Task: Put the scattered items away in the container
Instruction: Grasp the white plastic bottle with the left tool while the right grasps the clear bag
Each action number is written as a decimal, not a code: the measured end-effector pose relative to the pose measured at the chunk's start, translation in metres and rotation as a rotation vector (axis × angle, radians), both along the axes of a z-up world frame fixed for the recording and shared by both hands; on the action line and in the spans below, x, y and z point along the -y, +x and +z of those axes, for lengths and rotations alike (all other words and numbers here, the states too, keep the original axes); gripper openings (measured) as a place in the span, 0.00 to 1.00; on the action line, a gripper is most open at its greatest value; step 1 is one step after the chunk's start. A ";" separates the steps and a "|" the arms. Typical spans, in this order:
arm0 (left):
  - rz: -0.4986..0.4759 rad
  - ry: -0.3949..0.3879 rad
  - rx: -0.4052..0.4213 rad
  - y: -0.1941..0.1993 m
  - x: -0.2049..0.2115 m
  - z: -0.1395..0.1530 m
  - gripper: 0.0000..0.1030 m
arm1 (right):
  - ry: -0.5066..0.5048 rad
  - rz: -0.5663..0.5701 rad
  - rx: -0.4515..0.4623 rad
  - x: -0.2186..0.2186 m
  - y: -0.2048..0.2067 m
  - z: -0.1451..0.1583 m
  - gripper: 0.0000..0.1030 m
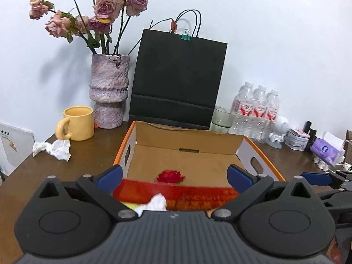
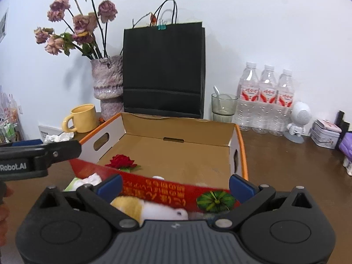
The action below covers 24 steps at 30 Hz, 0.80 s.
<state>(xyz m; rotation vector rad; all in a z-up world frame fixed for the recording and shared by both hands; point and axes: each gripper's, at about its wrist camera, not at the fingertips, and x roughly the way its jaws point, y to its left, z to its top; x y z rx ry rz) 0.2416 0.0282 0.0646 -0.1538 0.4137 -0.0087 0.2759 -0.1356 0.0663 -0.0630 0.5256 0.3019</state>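
Open cardboard box mid-table, far half of its floor bare; brown table free to its right. Inside: one red rose, one red printed strip across the near edge, one plush toy. One crumpled tissue outside beside the yellow mug. Three water bottles. Left gripper and right gripper both spread wide, holding nothing, over the box's near end.
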 end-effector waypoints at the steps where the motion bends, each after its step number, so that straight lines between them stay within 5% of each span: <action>1: 0.000 0.000 0.001 -0.006 0.001 0.000 1.00 | 0.005 -0.002 0.003 0.003 -0.007 0.001 1.00; 12: -0.020 0.040 -0.007 -0.071 0.012 -0.014 1.00 | 0.046 -0.036 0.010 0.036 -0.087 -0.005 1.00; 24: -0.091 0.062 -0.036 -0.125 0.036 -0.045 1.00 | 0.026 -0.058 -0.023 0.060 -0.148 -0.046 1.00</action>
